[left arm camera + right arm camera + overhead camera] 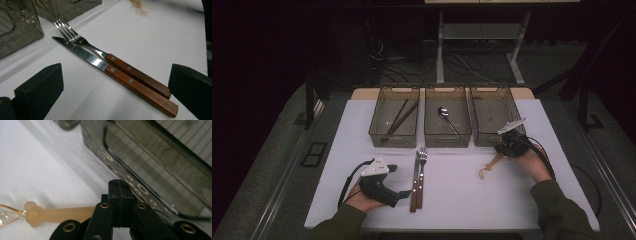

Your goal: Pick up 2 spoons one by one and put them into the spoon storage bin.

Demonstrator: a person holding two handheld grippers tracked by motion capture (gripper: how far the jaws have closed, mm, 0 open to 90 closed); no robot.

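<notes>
High view: our right gripper (507,145) holds a translucent amber spoon (490,166) by its handle, low over the counter (452,200) beside the right tray (492,120).

Left gripper view: jaws wide open, nothing between them; fork (100,53) and knife (112,71) lie ahead.

Right gripper view: jaws shut, handle clamped.

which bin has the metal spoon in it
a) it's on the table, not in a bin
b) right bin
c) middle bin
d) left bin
c: in the high view the metal spoon lies in the middle bin, while the left bin holds the dark chopsticks.
</notes>
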